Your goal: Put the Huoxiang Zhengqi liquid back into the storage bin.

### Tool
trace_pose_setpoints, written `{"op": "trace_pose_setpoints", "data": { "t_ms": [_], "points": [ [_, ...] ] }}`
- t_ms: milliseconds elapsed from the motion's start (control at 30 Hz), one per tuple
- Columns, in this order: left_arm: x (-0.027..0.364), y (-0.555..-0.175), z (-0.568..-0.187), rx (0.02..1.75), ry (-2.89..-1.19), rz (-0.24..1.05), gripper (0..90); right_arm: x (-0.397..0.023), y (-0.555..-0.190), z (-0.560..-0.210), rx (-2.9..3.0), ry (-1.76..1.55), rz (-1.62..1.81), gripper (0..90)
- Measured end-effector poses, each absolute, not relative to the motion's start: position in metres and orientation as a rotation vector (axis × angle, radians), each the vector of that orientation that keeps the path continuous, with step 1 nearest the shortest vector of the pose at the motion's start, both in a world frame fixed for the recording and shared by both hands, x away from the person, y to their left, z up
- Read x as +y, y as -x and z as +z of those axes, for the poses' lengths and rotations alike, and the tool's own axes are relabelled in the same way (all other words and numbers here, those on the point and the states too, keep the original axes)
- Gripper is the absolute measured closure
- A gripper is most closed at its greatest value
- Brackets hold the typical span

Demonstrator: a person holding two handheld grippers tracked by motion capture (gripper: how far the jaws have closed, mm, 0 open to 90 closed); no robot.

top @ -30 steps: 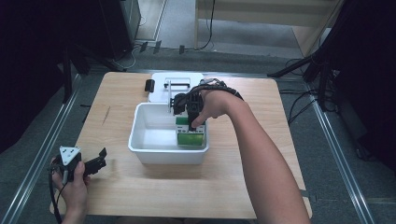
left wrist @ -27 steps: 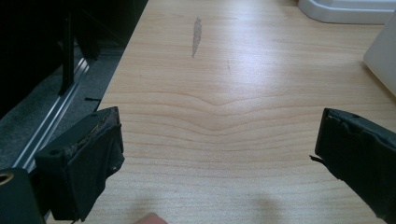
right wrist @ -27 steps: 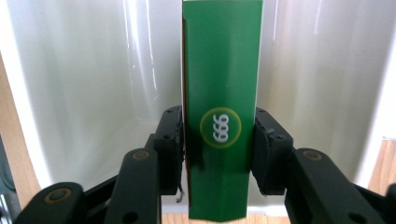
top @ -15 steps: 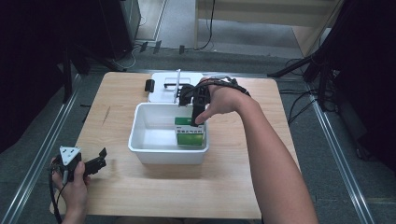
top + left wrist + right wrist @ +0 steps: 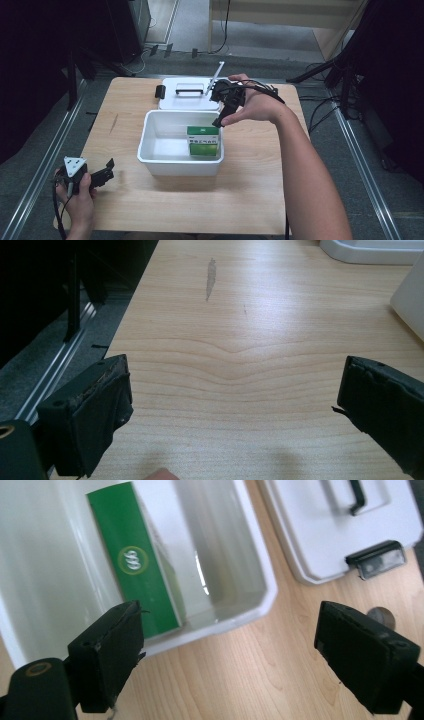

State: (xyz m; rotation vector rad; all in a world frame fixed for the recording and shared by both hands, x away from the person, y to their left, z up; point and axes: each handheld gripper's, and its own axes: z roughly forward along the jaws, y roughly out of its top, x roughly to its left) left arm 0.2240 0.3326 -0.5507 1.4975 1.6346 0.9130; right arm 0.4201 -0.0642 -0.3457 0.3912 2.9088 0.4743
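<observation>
Two tools, both empty: your right tool (image 5: 220, 116), jaws just opened wide, hovers over the white bin (image 5: 150, 150); inside stands the green box (image 5: 203, 141), light, stiff cardboard, best pinched across its narrow faces. Your left tool (image 5: 106, 170) gapes above the desk (image 5: 250, 200).

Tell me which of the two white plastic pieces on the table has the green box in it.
The open bin, nearer the person; the green box stands by its right wall. The flat lid with the black handle lies behind it, carrying nothing.
</observation>
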Motion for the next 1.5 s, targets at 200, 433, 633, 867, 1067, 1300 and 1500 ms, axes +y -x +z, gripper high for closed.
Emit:
{"op": "trace_pose_setpoints", "data": {
  "t_ms": [200, 433, 633, 867, 1067, 1300, 1500],
  "points": [
    [0.332, -0.224, -0.551, 1.634, -1.498, 0.915, 1.7, -0.096, -0.42, -0.348, 2.829, -0.532, 0.614, 5.4],
    [0.332, -0.224, -0.551, 1.635, -1.503, 0.919, 1.7, -0.139, -0.418, -0.357, 2.687, -0.734, 0.791, 0.0],
    [0.332, -0.224, -0.551, 1.634, -1.503, 0.92, 1.7, -0.174, -0.41, -0.37, 2.513, -0.887, 0.939, 0.0],
    [0.331, -0.224, -0.551, 1.634, -1.507, 0.924, 1.7, -0.204, -0.397, -0.387, 2.329, -1.024, 1.057, 0.0],
    [0.332, -0.224, -0.551, 1.633, -1.509, 0.921, 1.7, -0.227, -0.385, -0.404, 2.22, -1.105, 1.121, 0.0],
    [0.331, -0.224, -0.551, 1.629, -1.513, 0.924, 1.7, -0.249, -0.364, -0.42, 2.101, -1.156, 1.185, 0.0],
    [0.331, -0.224, -0.551, 1.629, -1.513, 0.924, 1.8, -0.265, -0.348, -0.433, 2.035, -1.191, 1.198, 0.0]
  ]
}}
